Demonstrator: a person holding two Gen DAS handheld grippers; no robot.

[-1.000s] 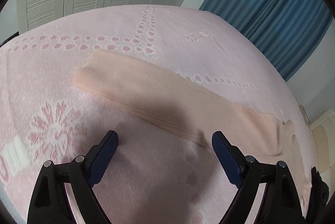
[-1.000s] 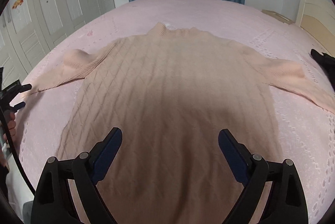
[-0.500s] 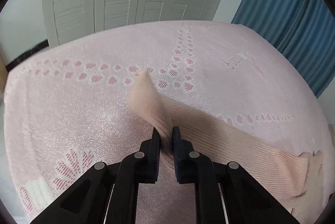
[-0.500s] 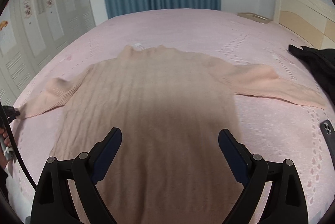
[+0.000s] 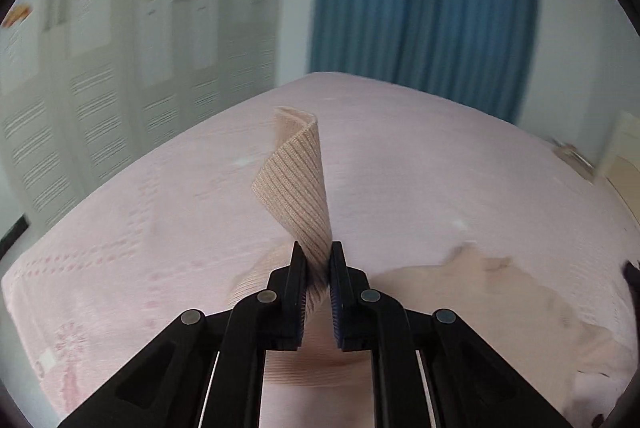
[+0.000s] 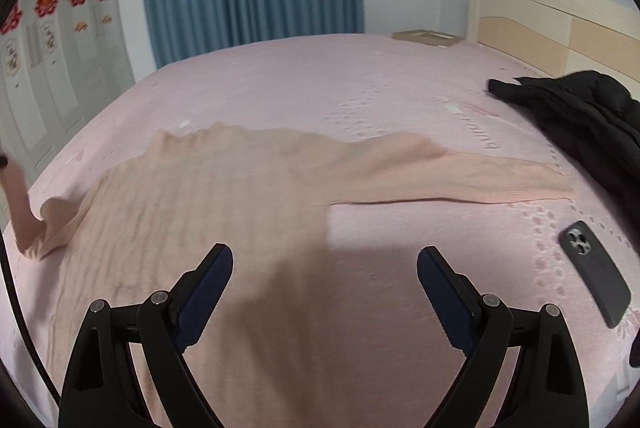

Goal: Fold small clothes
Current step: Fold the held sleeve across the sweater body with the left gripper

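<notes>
1. Left gripper (image 5: 318,258) was clamped on the ribbed cuff (image 5: 294,184) of the peach sweater (image 6: 224,212), its jaws pinched together with the knit between them and the cuff end curling upward beyond the tips.
2. Right gripper (image 6: 325,268) hung with its jaws wide apart and nothing between them, above the sweater's body and the pink bedspread (image 6: 320,84).
3. The sweater lay flat on the bed, collar toward the curtain, its other sleeve (image 6: 480,180) stretched out toward the phone (image 6: 596,270) and the black garment (image 6: 572,116).
4. The step in hand looked like folding the lifted sleeve across the body. Doing it well probably meant carrying the cuff low and level over the chest, keeping the sleeve untwisted.
5. The free gripper could have steadied the shoulder, so the body would not drag or bunch.
</notes>
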